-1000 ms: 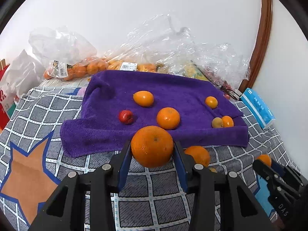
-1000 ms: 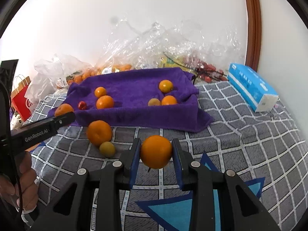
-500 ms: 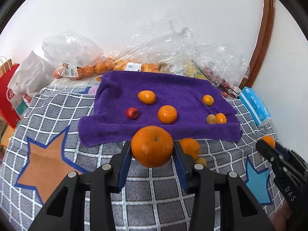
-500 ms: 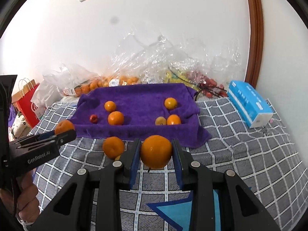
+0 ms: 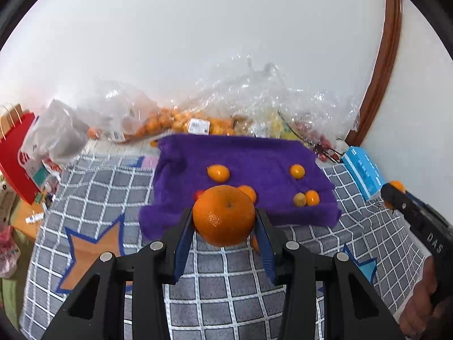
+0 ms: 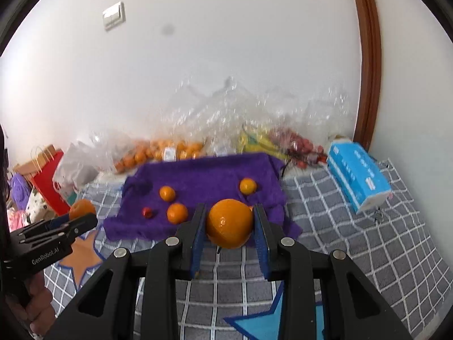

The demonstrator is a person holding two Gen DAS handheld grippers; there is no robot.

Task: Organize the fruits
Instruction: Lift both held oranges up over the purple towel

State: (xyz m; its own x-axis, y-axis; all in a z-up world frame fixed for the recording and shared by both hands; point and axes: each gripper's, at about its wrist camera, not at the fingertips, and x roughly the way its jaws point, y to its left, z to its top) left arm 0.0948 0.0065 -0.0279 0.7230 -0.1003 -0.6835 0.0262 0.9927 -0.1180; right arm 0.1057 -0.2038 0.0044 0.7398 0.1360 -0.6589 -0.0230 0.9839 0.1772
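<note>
Both hands have gone up since a second ago, so the checked bedspread [image 5: 119,187] and the purple towel [image 5: 254,158] now sit lower and smaller under the cameras

That towel looks like the sorting spot: it's spread flat in front of the plastic fruit bags [image 6: 175,147] by the wall, and a few small oranges [image 6: 167,193] plus a tiny red fruit [image 6: 147,212] already lie on it, spaced apart so nothing rolls together

Left gripper [image 5: 223,223] is clamped on a big orange [image 5: 223,219], pinched at its sides between the blue pads, held clear above the towel's near edge

Right gripper [image 6: 229,223] is closed on a smaller orange fruit [image 6: 229,222] the same way, also hanging over the near edge, not set down yet
</note>
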